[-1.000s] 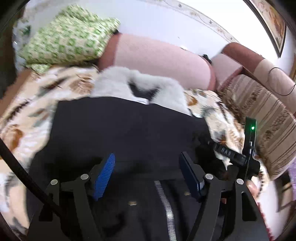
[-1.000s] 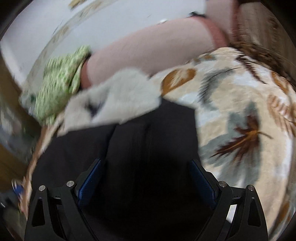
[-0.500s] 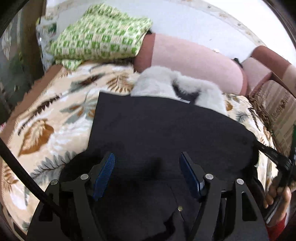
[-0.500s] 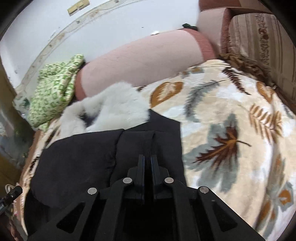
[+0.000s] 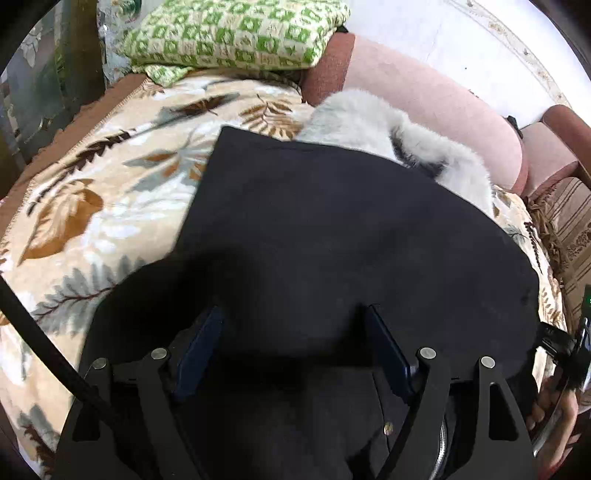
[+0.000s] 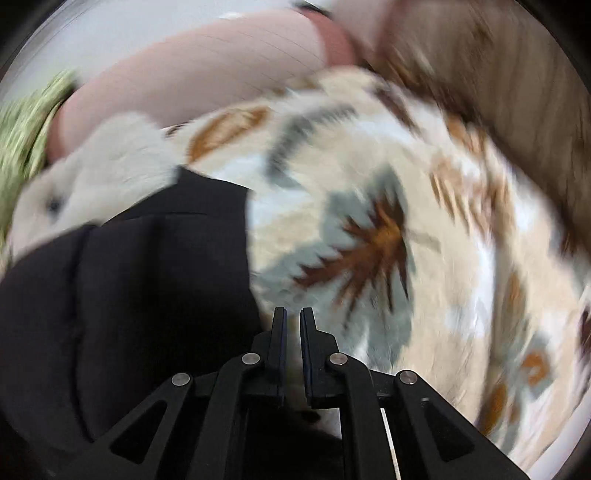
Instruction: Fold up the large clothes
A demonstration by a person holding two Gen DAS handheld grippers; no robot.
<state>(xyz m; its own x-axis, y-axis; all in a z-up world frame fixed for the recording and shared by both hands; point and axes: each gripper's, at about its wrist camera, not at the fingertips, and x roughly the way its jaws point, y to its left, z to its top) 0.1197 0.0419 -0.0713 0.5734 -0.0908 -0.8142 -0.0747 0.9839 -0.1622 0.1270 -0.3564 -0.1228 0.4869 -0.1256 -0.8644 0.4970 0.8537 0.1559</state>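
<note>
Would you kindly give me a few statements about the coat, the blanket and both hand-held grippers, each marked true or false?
1. The left hand-held gripper is open above the black coat. True.
2. The right hand-held gripper is wide open. False: its fingers are nearly together.
3. The coat's fur collar is white-grey. True.
4. The coat lies on a plain blue sheet. False: a leaf-patterned blanket.
5. A green checked cloth lies beyond the blanket. True.

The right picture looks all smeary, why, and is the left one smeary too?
Right wrist view: motion blur smears the leaf-patterned beige blanket and the white fluffy fur trim. Left wrist view: sharp, though the black coat shows hardly any detail.
</note>
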